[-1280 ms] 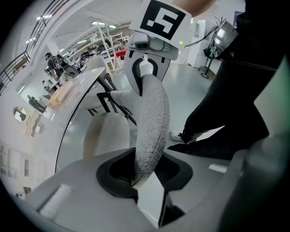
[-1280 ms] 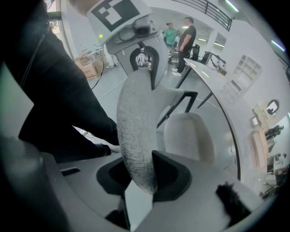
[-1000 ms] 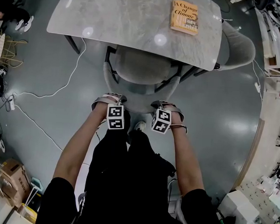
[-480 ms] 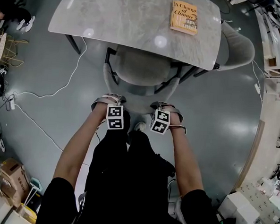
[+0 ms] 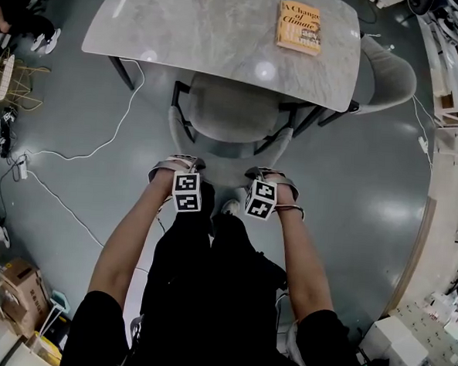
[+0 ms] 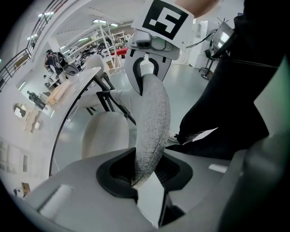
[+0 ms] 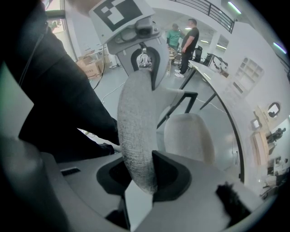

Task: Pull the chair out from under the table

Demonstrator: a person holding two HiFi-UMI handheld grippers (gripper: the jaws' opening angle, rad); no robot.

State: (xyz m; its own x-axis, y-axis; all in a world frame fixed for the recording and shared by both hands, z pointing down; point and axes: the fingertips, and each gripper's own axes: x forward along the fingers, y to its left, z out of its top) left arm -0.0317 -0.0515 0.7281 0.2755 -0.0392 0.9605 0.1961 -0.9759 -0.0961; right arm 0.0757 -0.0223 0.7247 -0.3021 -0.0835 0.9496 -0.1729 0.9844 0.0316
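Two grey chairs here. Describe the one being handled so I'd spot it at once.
Find the grey table in mid-floor. The chair sits at its long near edge, seat partly under the top, in front of the person. Unlike the other chair at the table's right end, its curved backrest is clamped by the left gripper and right gripper.

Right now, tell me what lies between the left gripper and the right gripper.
The chair's grey backrest: in the head view its top rim runs from the left gripper to the right gripper, both clamped on it.
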